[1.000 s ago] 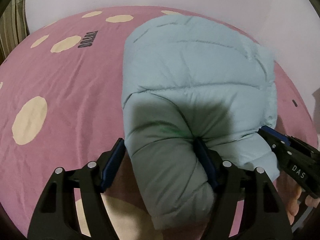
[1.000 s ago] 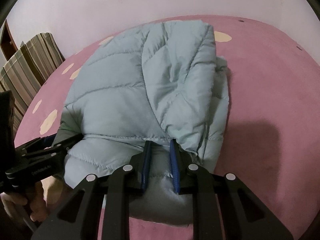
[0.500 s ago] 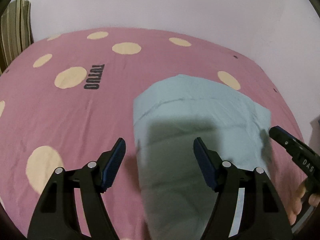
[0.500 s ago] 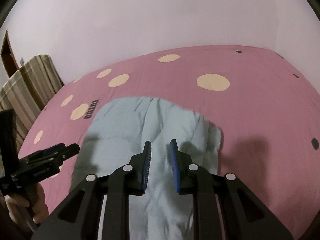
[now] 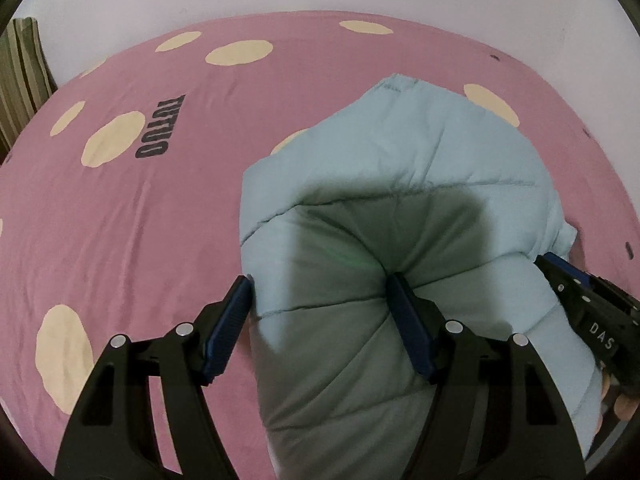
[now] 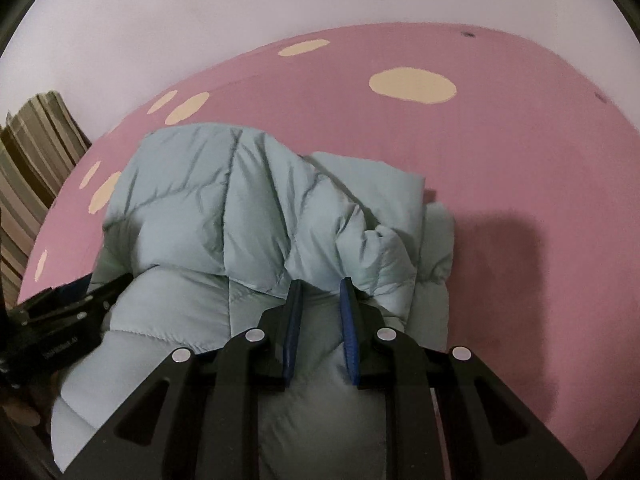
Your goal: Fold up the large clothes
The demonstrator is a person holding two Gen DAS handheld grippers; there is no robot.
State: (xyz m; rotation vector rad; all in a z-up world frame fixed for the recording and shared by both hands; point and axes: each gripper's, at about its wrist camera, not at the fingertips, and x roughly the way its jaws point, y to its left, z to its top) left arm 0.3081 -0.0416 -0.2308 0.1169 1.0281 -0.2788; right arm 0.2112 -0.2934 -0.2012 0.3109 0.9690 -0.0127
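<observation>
Gripping a thick roll of the pale blue puffer jacket [image 5: 420,168], the left gripper [image 5: 320,320] fingers stand wide. The right gripper [image 6: 320,308] fingers pinch a narrow jacket fold above the pink bed [image 6: 520,152].

Dim, soft indoor light. Dark shadows on jacket [image 5: 400,240] and bed [image 6: 508,248]. Strong fisheye curvature, black corner vignetting, slight blur at edges.

Both wrist views look steeply down, close, sharing the jacket [image 5: 400,184].

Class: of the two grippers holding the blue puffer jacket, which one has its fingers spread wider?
The left gripper: its fingers span a thick roll of the jacket, while the right gripper pinches a thin fold.
</observation>
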